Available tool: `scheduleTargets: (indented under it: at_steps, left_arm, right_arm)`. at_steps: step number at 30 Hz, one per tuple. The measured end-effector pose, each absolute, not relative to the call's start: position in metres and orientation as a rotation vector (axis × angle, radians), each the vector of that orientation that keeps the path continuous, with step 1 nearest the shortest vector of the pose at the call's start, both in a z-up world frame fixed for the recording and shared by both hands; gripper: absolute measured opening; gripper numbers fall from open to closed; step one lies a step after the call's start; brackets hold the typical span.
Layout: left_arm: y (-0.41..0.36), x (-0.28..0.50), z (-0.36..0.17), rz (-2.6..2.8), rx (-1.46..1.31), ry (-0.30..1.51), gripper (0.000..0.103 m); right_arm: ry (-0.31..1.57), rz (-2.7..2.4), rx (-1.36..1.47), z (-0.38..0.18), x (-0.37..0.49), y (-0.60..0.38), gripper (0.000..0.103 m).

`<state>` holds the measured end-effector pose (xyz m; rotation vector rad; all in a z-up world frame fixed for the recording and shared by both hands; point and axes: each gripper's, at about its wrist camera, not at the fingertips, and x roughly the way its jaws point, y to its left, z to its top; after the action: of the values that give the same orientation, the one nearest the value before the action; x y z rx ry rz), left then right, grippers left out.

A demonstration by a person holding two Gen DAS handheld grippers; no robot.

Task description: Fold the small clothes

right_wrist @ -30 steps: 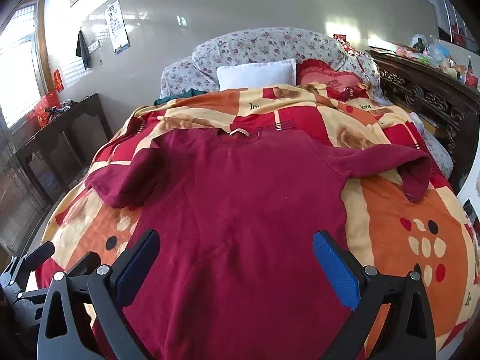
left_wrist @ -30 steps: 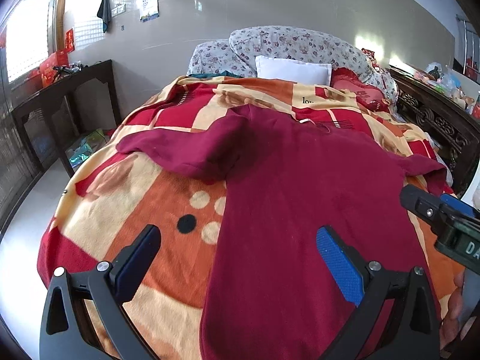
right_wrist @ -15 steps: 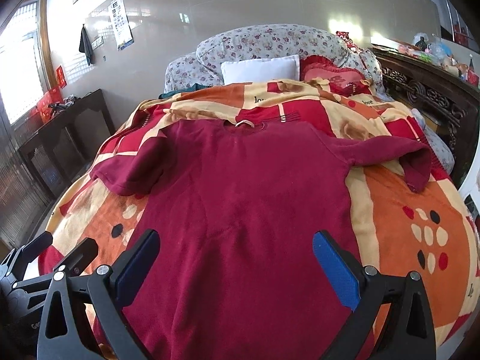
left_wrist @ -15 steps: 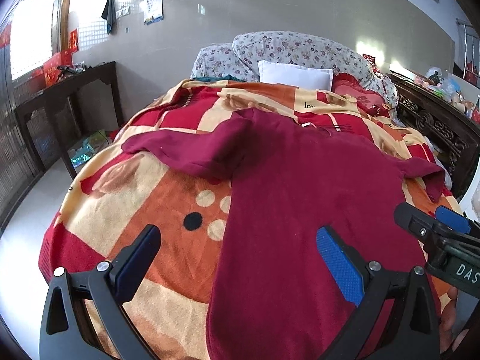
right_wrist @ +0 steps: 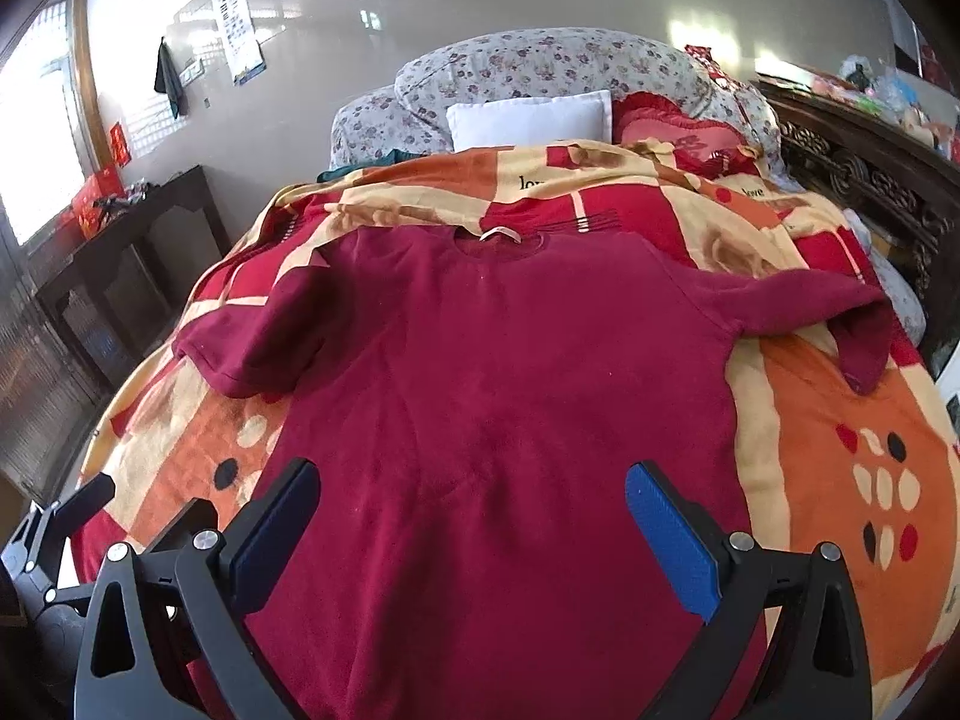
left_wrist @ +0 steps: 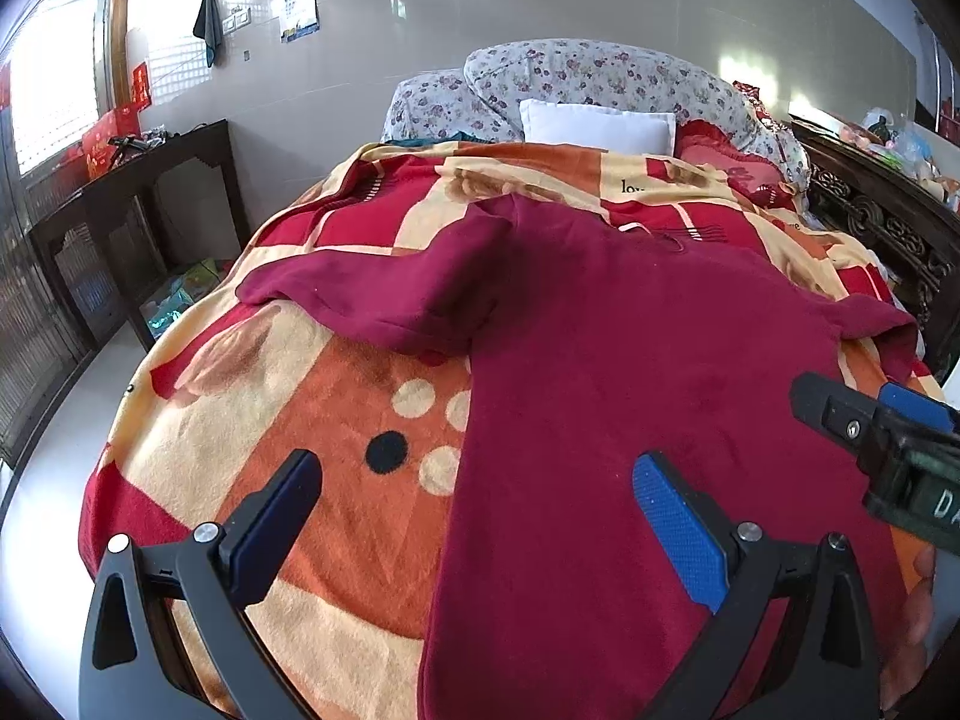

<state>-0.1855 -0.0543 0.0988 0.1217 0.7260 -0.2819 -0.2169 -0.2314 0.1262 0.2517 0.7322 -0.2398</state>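
Lying flat on blanket point(right_wrist: 840, 420), maroon sweater point(right_wrist: 510, 390), beneath spread right gripper point(right_wrist: 471, 516)

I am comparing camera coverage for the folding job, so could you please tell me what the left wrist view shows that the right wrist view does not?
Only the left wrist view shows the open left gripper straddling the shirt's left edge, with the right gripper's body entering at the right margin.

Only the right wrist view shows the open right gripper centred over the shirt's body, the shirt's right sleeve laid out in full, and the left gripper's fingers at the lower left edge.

Both show the dark red shirt spread flat on the patterned blanket, the white pillow and the dark side table.
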Motion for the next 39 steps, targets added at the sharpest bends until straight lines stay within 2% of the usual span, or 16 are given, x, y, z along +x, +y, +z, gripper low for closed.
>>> scheduleTargets:
  at_steps: [17,23,29,39]
  left_arm:
    - [-0.054,-0.119,0.084,-0.314,0.098,0.778,0.103]
    - [-0.015,-0.069,0.085,-0.306,0.037,0.843,0.103]
    - [0.06,-0.008,0.083,-0.222,-0.136,0.93,0.103]
    - [0.142,0.108,0.033,-0.01,-0.378,1.009,0.1]
  right_arm:
    - [0.762,-0.216,0.188,0.119,-0.14,-0.214,0.103]
    - [0.769,-0.156,0.218,0.113,-0.099,-0.202,0.103]
    - [0.772,-0.141,0.23,0.107,-0.073,-0.197,0.103]
    - [0.816,-0.136,0.212,0.091,-0.057,-0.203,0.103]
